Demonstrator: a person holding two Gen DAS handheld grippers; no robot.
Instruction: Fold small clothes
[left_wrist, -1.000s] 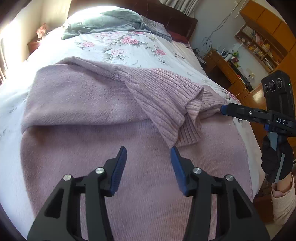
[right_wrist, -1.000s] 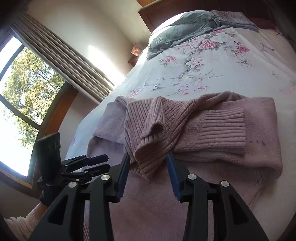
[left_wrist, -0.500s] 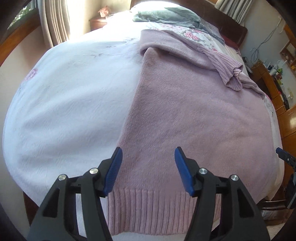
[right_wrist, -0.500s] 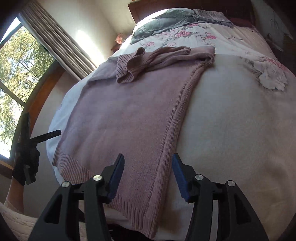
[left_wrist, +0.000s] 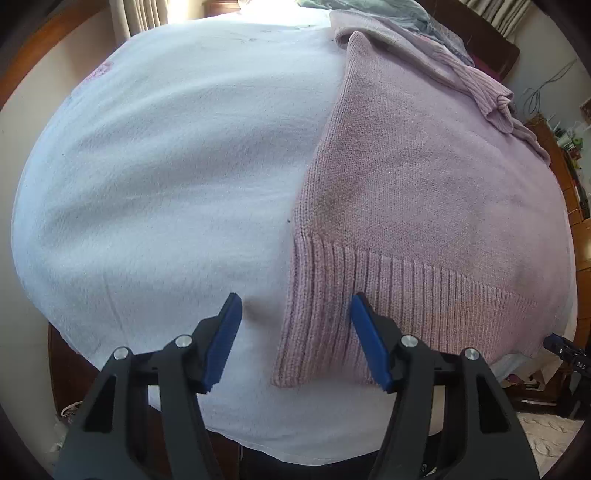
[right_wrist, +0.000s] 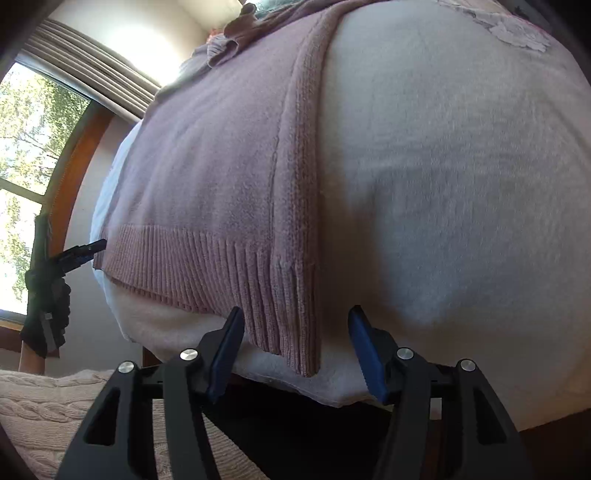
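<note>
One mauve knit sweater (left_wrist: 424, 177) lies flat on the bed (left_wrist: 166, 166), its ribbed hem (left_wrist: 406, 288) draped over the foot edge of the bed, body running up toward the head end. Sleeves (left_wrist: 476, 81) look already folded in across the chest near the top, bunched there; exact layout is hard to tell from this low angle. Judged from that, the sleeve step is done and the bottom-to-top body fold is left, not yet started. Left gripper (left_wrist: 295, 339) is spread wide, empty, straddling the hem's left corner at the bed edge. Right gripper (right_wrist: 295, 343) is likewise wide and empty, bracketing the hem's right corner (right_wrist: 295, 332). Count: one sweater, two grippers, one grey garment (left_wrist: 369, 5) at the head end of the bed, one window (right_wrist: 22, 166).
</note>
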